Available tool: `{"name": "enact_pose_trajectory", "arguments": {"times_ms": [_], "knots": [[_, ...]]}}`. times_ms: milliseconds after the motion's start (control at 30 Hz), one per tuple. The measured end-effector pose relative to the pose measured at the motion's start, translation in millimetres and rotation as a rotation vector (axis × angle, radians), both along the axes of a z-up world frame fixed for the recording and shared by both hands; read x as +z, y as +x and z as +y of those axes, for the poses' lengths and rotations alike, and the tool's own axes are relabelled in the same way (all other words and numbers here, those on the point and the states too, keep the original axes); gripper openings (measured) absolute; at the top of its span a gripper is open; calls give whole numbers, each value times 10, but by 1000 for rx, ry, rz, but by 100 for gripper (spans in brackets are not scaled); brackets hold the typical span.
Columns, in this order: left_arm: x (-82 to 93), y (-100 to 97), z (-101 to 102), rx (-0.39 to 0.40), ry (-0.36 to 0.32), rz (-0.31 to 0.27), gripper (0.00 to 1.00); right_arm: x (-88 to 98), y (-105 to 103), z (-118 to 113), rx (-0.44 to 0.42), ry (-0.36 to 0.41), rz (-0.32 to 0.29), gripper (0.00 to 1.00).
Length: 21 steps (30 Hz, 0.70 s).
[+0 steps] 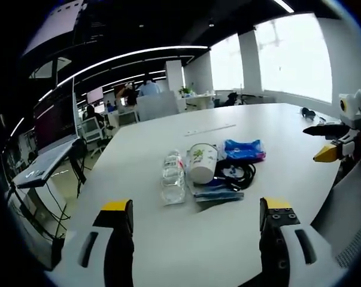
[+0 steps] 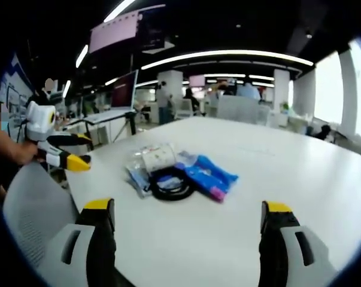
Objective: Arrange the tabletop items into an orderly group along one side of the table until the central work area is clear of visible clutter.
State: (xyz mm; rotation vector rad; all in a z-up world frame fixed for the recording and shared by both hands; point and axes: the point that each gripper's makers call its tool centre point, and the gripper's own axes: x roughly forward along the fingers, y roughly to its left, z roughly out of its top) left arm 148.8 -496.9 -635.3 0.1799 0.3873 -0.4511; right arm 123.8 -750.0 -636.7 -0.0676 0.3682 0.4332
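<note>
- White and bare for most of its top, the table [image 1: 240,137] carries one small cluster of things near the middle of what shows.
- In the left gripper view that cluster is a clear plastic bottle [image 1: 173,176] lying on its side, a paper cup [image 1: 202,162] tipped over just beside it, a black cable [image 1: 239,173] coiled, a blue packet [image 1: 243,149] behind the cable, and a flat clear-wrapped packet [image 1: 215,192] under the cup's near edge.
- The same things show from the other side in the right gripper view: cup [image 2: 158,156], cable [image 2: 171,184], blue packet [image 2: 208,174].
- The left gripper [image 1: 195,224] hangs above the near table edge, jaws wide apart, nothing between them.
- The right gripper [image 2: 187,230] is likewise spread open and empty, short of the cluster.
- Judged from this, the things are gathered but overlapping and untidy, and sit well away from any edge; moving them to one side and lining them up appears to be all still to do.
- A thin pale strip [image 1: 209,129] lies apart, farther back on the table.
</note>
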Motion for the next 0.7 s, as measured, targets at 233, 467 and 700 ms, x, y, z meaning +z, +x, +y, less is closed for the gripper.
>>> {"name": "enact_pose_trajectory", "arguments": {"times_ms": [233,467,700], "knots": [[-23,-8,-9,-6,13,6,86,21,6,-17,-7,4,-10,100],[-21,3,4,-2,13,4,86,12,2,-4,-3,0,-5,100],[-17,10,9,0,12,-1,85,-1,5,-8,-5,1,0,100]]}}
